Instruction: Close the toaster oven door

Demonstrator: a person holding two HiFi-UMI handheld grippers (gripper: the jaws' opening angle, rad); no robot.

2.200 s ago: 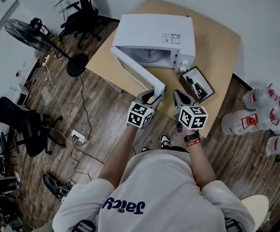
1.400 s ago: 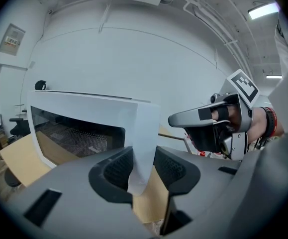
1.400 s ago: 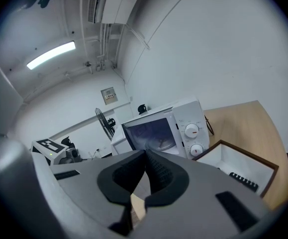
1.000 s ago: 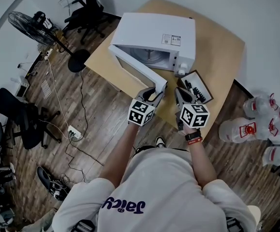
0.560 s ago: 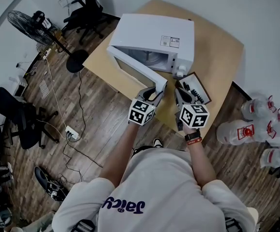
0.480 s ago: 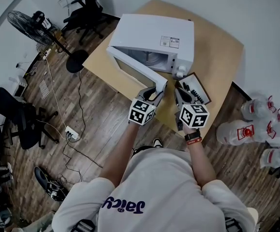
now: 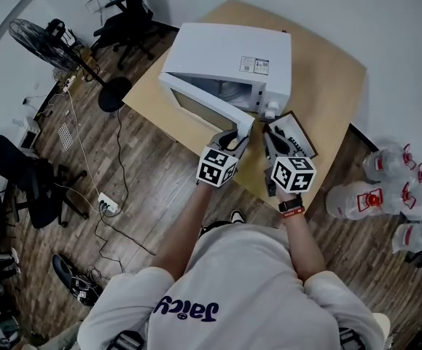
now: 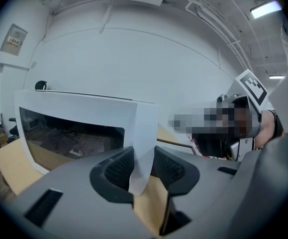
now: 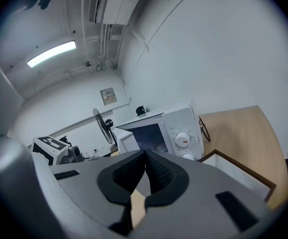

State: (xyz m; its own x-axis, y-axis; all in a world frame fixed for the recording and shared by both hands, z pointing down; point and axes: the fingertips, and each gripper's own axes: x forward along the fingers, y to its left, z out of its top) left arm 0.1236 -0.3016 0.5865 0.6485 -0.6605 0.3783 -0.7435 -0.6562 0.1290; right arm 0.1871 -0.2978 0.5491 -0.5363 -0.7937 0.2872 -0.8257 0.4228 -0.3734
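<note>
The white toaster oven point(image 7: 225, 53) stands on the wooden table point(image 7: 327, 71) with its door point(image 7: 203, 106) swung partly open toward me. My left gripper point(image 7: 236, 135) is shut on the door's free edge. In the left gripper view the white door edge point(image 8: 144, 138) stands between the two black pads point(image 8: 118, 168) of the left gripper point(image 8: 143, 166). My right gripper point(image 7: 269, 138) hovers beside it to the right, shut and holding nothing. In the right gripper view the right gripper point(image 9: 144, 156) points at the oven point(image 9: 168, 128) and its knobs.
A shallow box point(image 7: 294, 133) with dark items lies on the table just right of the oven. On the floor are water jugs point(image 7: 385, 188) at the right, and a fan point(image 7: 47, 42), office chairs point(image 7: 21, 188) and a power strip point(image 7: 110, 206) at the left.
The left gripper has moved a little toward the oven with the door's edge in it, and the door has swung slightly further closed. The right gripper has stayed put.
</note>
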